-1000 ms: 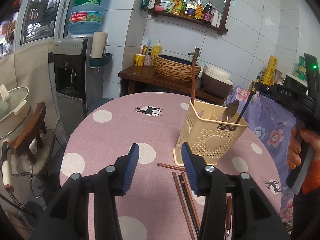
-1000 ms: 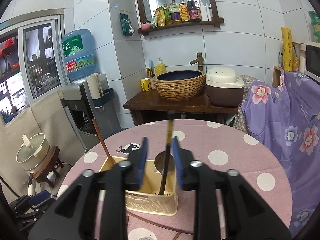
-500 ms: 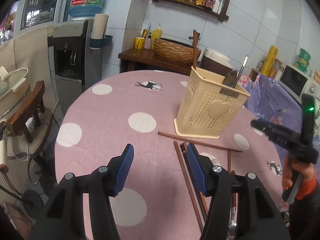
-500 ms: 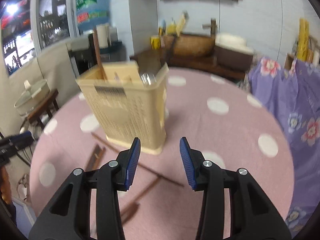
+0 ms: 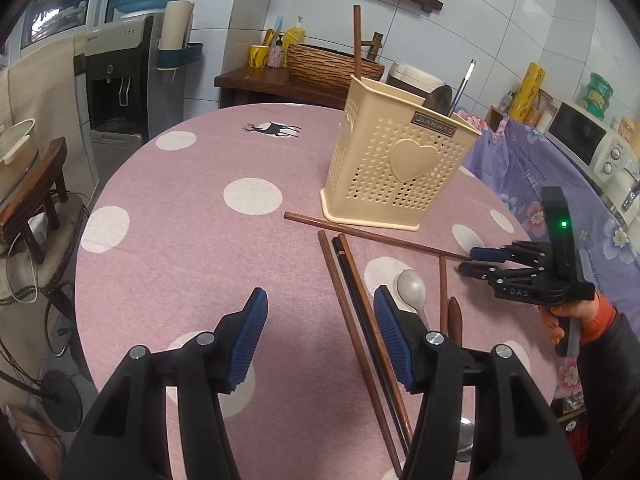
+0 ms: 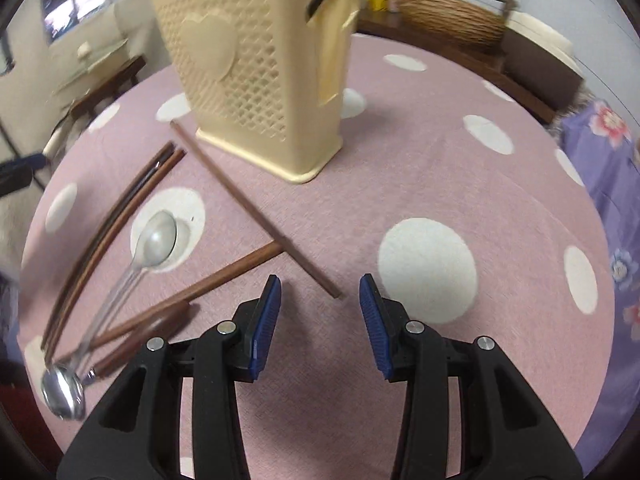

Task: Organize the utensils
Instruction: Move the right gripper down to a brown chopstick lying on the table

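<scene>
Right tongs (image 6: 320,312) dropped from basket (image 6: 256,64) toward table chopsticks (image 6: 256,208); left tongs (image 5: 320,336) widened, lowered.

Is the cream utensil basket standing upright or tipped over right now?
Upright. The utensil basket sits flat on its base on the polka-dot tablecloth, with a chopstick and spoon standing inside.

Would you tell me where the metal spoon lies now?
In the left wrist view the spoon lies on the table, right of the three bundled chopsticks, in front of the basket.
</scene>
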### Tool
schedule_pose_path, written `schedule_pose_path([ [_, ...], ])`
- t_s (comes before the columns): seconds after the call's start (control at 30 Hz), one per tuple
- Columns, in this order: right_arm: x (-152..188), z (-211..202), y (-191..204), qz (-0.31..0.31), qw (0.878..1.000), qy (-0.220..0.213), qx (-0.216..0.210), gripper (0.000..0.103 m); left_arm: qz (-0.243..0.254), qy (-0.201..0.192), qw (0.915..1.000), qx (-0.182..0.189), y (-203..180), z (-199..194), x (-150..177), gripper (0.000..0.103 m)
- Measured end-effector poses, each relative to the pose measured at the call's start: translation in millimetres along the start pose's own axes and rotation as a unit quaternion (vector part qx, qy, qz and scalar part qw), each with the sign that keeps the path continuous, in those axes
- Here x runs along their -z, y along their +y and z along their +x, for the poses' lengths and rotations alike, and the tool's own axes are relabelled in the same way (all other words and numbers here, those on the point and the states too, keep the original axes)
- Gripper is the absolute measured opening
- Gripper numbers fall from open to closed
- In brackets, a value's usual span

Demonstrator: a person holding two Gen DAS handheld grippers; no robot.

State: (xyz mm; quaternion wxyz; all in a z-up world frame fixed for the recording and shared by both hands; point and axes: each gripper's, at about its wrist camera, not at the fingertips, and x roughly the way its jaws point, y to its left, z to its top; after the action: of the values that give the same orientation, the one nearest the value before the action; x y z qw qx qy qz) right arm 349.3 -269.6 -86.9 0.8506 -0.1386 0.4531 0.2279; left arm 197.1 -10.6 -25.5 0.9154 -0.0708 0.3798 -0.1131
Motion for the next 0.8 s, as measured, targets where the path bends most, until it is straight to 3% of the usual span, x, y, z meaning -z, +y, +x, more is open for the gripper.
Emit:
schedule_pose_path([
  [0.1,-2.9,3.0,1.5,-0.026,1.000,-0.002,-0.013,0.039,0.001,0.003,1.0000,-0.004,-0.6,1.6,2.4,0.056],
  [0.23,-3.3,3.1,-1.9,-0.028,0.999,-0.002,-0.027,0.017,-0.007,0.010,0.9999,-0.006,1.5,4.5,5.2,0.057],
  [0.47,12.4,-22.6,16.6,-0.055,0.998,-0.017,-0.026,0.012,-0.012,0.013,0.9998,-0.002,-0.7,6.5,8.1,0.058],
  [0.6,39.7,-56.1,17.2,-0.017,0.999,-0.034,-0.009,0.012,-0.013,0.014,0.9998,0.003,-1.0,6.3,8.6,0.058],
  [0.8,108.5,-100.9,5.2,0.084,0.995,-0.055,0.028,0.011,-0.014,0.017,0.9997,0.009,-2.1,8.2,11.9,0.058],
])
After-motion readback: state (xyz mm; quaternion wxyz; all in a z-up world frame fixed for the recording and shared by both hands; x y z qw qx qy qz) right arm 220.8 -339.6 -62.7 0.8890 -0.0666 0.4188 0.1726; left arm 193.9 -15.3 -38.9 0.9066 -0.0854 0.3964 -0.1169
